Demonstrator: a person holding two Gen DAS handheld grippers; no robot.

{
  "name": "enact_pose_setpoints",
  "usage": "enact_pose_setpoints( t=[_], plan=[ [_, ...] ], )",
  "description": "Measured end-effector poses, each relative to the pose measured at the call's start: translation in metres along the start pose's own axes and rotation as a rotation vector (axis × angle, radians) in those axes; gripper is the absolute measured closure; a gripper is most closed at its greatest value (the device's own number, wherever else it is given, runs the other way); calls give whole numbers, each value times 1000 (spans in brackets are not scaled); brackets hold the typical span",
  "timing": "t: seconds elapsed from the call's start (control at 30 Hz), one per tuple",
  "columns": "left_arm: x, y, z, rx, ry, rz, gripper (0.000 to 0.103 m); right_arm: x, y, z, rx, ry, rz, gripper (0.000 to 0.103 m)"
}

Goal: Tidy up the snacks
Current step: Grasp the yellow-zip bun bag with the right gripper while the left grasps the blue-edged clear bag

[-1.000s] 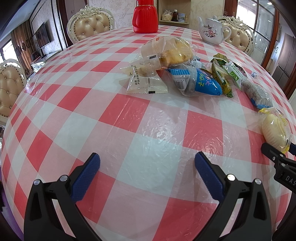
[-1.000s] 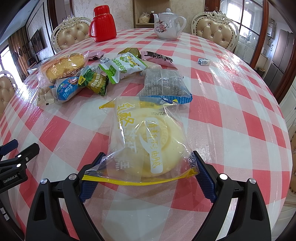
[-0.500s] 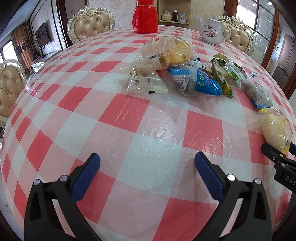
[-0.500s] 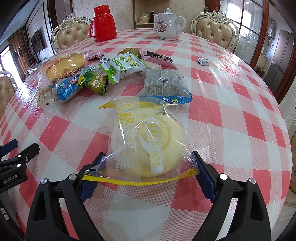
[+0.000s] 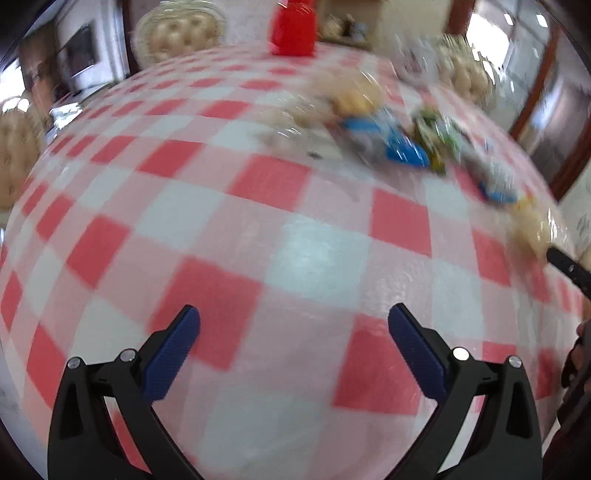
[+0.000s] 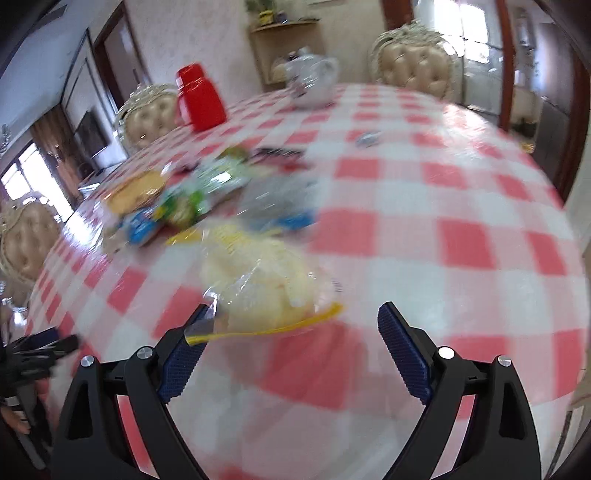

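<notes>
Both views are motion-blurred. A yellow cake in a clear bag [image 6: 262, 284] lies on the red-and-white checked tablecloth [image 6: 461, 236], just ahead of my right gripper [image 6: 291, 325], nearer its left finger. That gripper is open and holds nothing. The same bag [image 5: 535, 229] shows at the far right of the left wrist view. A pile of snack packets [image 5: 373, 125] lies at the back of the table; the pile [image 6: 192, 195] also sits left of centre in the right wrist view. My left gripper [image 5: 293, 332] is open over bare cloth.
A red thermos [image 5: 293, 29] and a white teapot [image 6: 314, 81] stand at the far side. Padded chairs [image 6: 417, 70] ring the table. A small wrapped sweet [image 6: 367, 137] lies alone mid-table. The other gripper's tip [image 5: 569, 266] shows at the right edge.
Both grippers have lifted and drawn back from the table, and both views have gone blurry. The right gripper has shifted right, so the cake bag is now off-centre by its left finger.
</notes>
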State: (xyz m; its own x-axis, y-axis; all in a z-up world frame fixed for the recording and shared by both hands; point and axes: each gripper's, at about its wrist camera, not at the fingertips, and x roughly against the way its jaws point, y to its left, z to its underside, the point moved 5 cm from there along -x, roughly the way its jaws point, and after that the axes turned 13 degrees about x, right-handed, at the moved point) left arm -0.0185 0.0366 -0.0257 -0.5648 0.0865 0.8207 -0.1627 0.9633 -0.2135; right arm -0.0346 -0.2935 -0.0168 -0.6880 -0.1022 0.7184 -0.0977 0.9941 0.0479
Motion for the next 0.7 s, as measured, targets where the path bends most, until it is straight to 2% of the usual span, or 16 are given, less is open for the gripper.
enact_pose_setpoints(
  t=[0.1,0.23,0.3,0.4,0.47,0.63,0.7],
  plan=[
    [17,18,-12,30,-102,-29,1,-6,-7,-10,19,17,-53,15],
    [25,12,-24,7,-135,-23,1,-9,6,-17,116,31,-78,14],
    [23,-6,-24,-57,-128,7,1,-15,15,-17,180,51,-53,14],
    [12,-31,-27,-136,-107,41,1,-27,35,-17,367,96,15,13],
    [4,-47,-33,-177,-101,48,1,-37,44,-20,488,126,31,8],
    [-18,-78,-60,-252,-51,66,1,-56,50,-27,687,155,-58,7],
    [-24,-94,-68,-272,-38,92,1,-58,49,-29,694,149,-103,9]
  ],
)
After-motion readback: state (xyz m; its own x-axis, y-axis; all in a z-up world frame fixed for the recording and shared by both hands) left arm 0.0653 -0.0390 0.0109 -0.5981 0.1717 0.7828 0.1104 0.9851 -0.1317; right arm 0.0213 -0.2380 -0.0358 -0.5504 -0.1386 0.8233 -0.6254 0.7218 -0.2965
